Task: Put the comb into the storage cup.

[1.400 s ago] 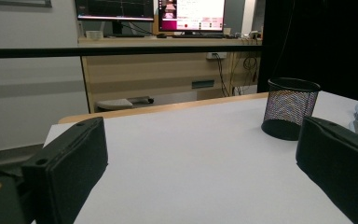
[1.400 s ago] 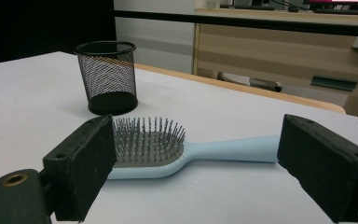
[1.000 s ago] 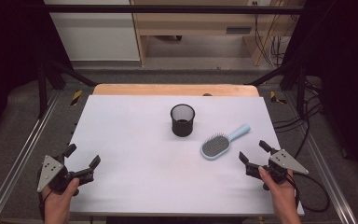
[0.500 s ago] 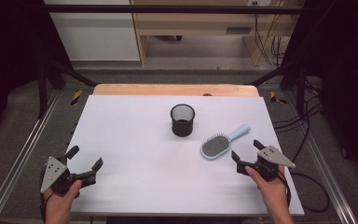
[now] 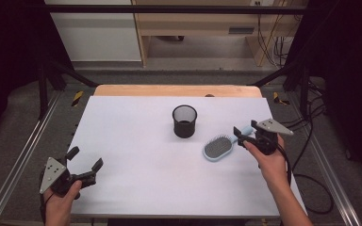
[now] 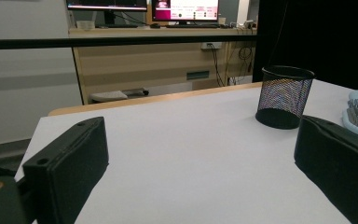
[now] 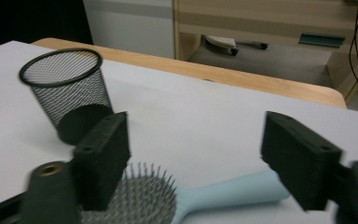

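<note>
2 items: hairbrush (image 5: 221, 146) lying flat on table (image 5: 136, 155), just beside mesh cup (image 5: 185, 121).
Progress: nothing grasped; pickup and any placing remain, likely into cup.
Right gripper (image 5: 243, 134): jaws spread, straddling brush handle (image 7: 242, 192) from above, not clamped.
Left gripper (image 5: 83, 164): jaws apart, empty, low at near-left corner.
</note>
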The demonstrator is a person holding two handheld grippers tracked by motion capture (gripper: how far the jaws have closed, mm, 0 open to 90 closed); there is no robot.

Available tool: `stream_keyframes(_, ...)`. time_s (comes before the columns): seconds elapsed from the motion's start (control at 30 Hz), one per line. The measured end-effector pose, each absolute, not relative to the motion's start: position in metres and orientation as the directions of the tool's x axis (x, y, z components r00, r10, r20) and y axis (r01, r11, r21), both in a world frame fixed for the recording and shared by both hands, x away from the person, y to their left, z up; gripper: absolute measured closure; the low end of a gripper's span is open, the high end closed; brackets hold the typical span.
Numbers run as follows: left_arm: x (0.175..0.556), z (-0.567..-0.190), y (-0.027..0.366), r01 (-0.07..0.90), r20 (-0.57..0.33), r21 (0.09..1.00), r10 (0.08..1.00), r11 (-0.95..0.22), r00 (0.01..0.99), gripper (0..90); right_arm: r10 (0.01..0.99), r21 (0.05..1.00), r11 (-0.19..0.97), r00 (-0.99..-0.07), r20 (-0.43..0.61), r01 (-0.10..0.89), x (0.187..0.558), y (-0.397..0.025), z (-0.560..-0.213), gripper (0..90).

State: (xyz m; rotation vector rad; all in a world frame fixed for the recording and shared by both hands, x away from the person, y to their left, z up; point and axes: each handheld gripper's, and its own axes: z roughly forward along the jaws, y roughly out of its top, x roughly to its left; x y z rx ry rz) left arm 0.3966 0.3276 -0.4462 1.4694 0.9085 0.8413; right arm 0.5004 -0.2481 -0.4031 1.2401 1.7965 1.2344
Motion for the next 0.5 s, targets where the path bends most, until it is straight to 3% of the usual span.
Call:
stream_keyframes(0.1,0.397,-0.447,0.327,0.078,0.007,0.996,0.897,-0.046,0.443,2.8,0.937,0.917,0.131,-0.348,0.009,0.377,0.519,-0.253,-0.396,42.9)
stream_keyframes(0.13,0.397,-0.447,0.327,0.079,0.005,0.996,0.897,-0.045,0.443,2.8,0.937,0.917,0.131,-0.348,0.009,0.377,0.519,-0.253,-0.396,42.9)
stream_keyframes(0.33,0.397,-0.447,0.326,0.083,0.010,0.995,0.895,-0.053,0.446,2.8,0.938,0.904,0.156,-0.347,-0.008,0.399,0.535,-0.258,-0.394,69.0)
stream_keyframes(0.37,0.396,-0.447,0.325,0.083,0.014,0.995,0.895,-0.056,0.446,2.8,0.938,0.904,0.156,-0.347,-0.008,0.399,0.535,-0.258,-0.394,69.0)
stream_keyframes(0.5,0.396,-0.447,0.325,0.081,0.022,0.995,0.895,-0.065,0.446,2.8,0.938,0.895,0.192,-0.344,-0.047,0.402,0.545,-0.256,-0.398,83.9)
